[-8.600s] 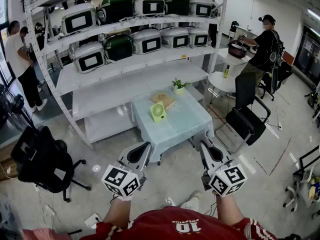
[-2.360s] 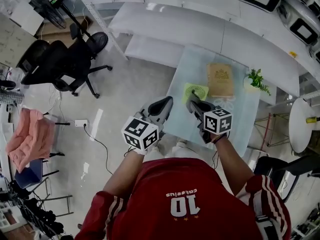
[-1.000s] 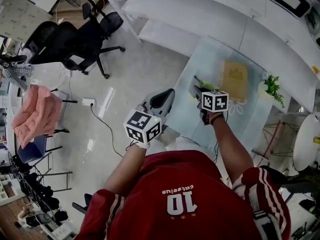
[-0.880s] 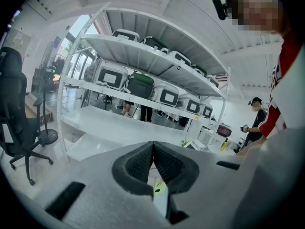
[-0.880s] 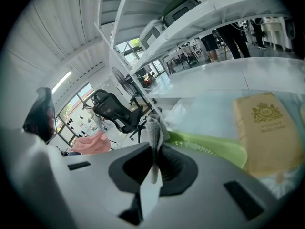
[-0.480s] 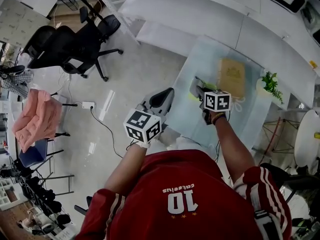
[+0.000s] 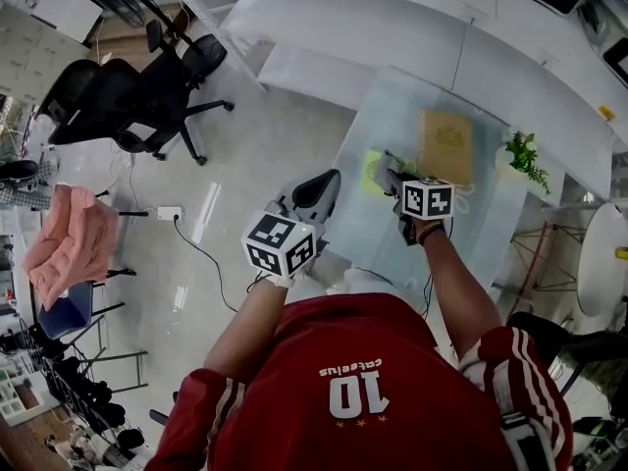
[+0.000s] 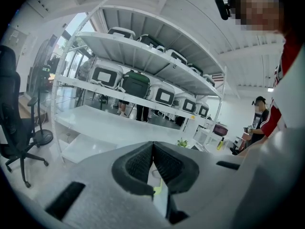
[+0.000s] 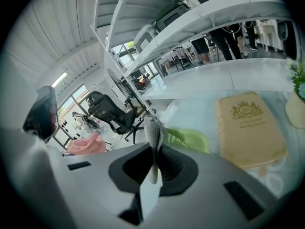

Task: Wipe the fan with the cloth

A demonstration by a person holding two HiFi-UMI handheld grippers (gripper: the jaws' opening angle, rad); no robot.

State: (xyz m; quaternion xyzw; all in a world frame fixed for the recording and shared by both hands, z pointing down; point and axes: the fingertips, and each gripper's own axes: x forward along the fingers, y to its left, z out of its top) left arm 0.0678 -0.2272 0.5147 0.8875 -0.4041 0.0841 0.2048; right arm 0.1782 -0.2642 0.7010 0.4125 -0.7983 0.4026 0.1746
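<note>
Head view: the green fan (image 7: pixel 370 170) sat near the left edge of the pale desk (image 7: pixel 392 116), just left of the tan folded cloth (image 7: pixel 444 147). The cloth's long side ran away from the person toward the shelves. The right claw (image 7: pixel 391 168) covered half the fan, so which way its face pointed was hard to call. The left claw (image 7: pixel 322 183) hung off the desk's near-left corner, over the floor.

Left gripper view: the left claw (image 8: pixel 152 147) was pressed together with nothing in it. Only a sliver of green showed under the pads.

Right gripper view: the right claw (image 9: pixel 153 128) was also squeezed together and empty, with its tips right at the fan (image 9: pixel 190 138). Couldn't tell if they actually touched. You could see ribs on the fan's grille, but the claw hid its lower part. The cloth (image 9: pixel 248 128) lay flat to the right, crest print up, untouched.
</note>
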